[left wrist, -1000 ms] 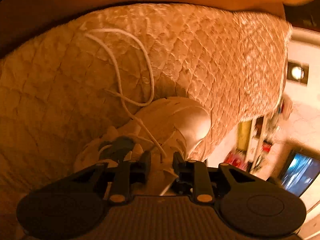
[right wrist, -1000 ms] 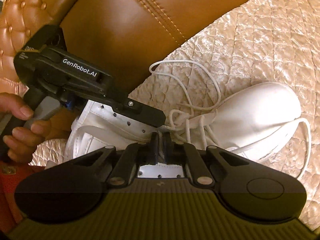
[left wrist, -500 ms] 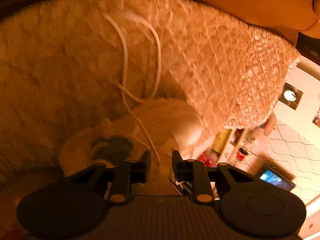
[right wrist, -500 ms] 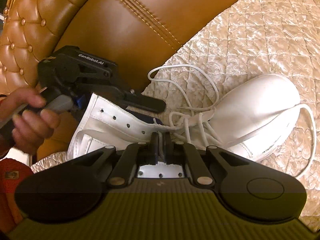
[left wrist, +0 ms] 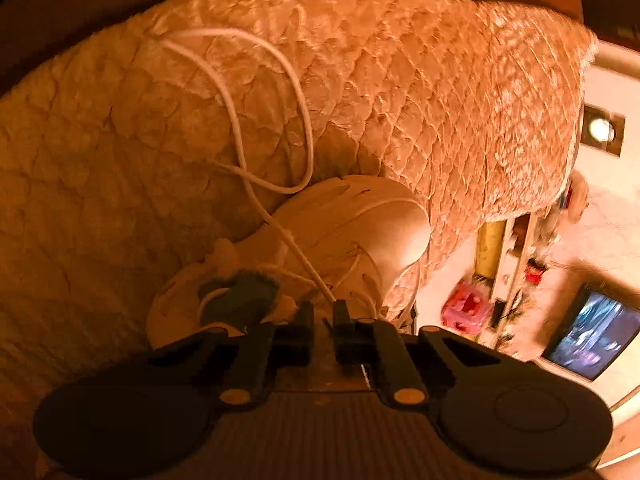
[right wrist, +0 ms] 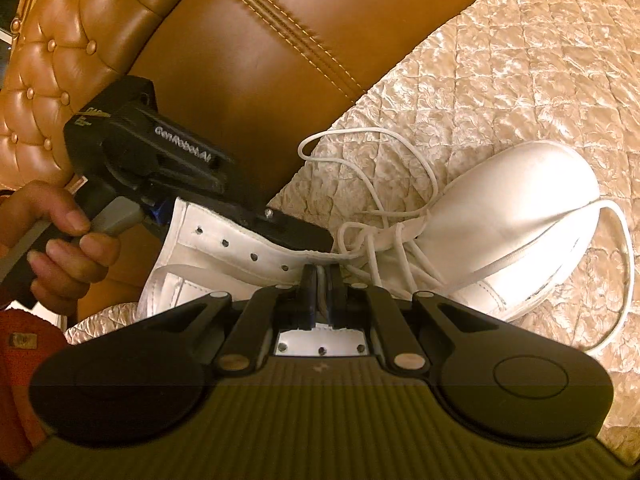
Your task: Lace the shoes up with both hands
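left wrist view: left gripper (left wrist: 323, 312) jaws have just been closing, nipped on the lace (left wrist: 280, 232) at the shoe (left wrist: 352, 232), 6 o'clock on the quilt (left wrist: 400, 80). right wrist view: right gripper (right wrist: 322, 276) clamped on the eyelet flap (right wrist: 240, 246). lace light, limp, slippery; take hold near its tip.

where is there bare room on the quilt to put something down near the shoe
Free: the quilt beyond the shoe's toe, out to its far edge. Crowded: lace loops between shoe and sofa back, another loop by the toe, both grippers at the eyelets.
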